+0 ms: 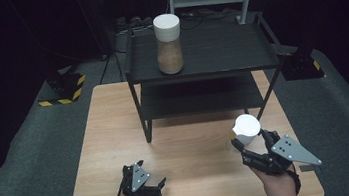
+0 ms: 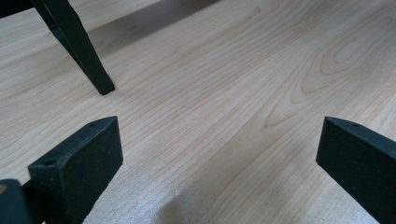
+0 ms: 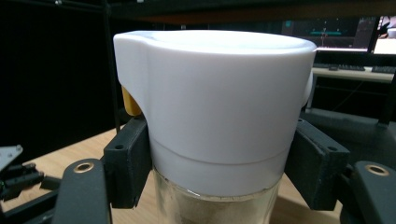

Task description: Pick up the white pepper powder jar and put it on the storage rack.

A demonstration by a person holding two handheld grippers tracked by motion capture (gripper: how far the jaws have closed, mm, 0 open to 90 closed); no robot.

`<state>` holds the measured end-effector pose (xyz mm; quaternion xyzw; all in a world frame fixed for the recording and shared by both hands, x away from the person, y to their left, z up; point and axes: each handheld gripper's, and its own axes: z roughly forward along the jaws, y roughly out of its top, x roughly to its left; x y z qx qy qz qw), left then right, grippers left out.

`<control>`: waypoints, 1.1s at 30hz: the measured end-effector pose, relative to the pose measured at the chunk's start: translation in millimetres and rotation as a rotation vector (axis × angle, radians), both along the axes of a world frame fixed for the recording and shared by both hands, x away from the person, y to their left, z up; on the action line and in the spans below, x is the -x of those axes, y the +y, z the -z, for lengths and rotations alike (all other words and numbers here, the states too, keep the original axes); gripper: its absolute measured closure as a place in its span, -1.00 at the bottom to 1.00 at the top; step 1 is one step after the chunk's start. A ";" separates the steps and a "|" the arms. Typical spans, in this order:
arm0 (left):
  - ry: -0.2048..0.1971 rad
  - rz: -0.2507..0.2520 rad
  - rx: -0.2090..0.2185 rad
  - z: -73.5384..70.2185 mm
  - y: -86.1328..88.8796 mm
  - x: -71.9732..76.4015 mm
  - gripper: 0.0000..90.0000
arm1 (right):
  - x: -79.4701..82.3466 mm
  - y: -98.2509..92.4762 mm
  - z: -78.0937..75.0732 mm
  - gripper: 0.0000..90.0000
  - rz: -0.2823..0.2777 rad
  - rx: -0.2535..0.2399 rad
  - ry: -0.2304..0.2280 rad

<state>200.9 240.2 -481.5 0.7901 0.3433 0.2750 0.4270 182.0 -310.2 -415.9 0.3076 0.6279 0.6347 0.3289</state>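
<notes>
A glass jar with a white lid (image 1: 246, 129) is lifted off the wooden table (image 1: 188, 141) at the right, and my right gripper (image 1: 251, 141) is shut on it. In the right gripper view the jar (image 3: 215, 112) sits between both black jaws, which press on its sides just under the lid, with brown powder visible in the glass below. A second, taller jar with a white lid (image 1: 169, 43) holding brown powder stands on the top of the black shelf (image 1: 227, 51). My left gripper (image 1: 152, 173) rests low over the table at the front left, open, with nothing between its jaws.
The black two-level shelf stands across the back half of the table; one leg (image 2: 81, 51) shows in the left gripper view. Bare wood lies between the two grippers. Grey floor surrounds the table, with a yellow-black striped base (image 1: 63, 89) at the back left.
</notes>
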 end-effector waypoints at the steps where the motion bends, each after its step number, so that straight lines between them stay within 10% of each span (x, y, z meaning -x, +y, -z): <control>1: 0.000 0.001 0.001 0.1 0.2 -0.1 -0.98 | -0.2 0.0 -2.0 -0.32 0.001 -0.001 -0.006; 33: 0.001 0.013 0.003 0.0 1.8 -1.1 -0.98 | -14.1 7.8 -76.3 -0.32 0.057 -0.008 -0.106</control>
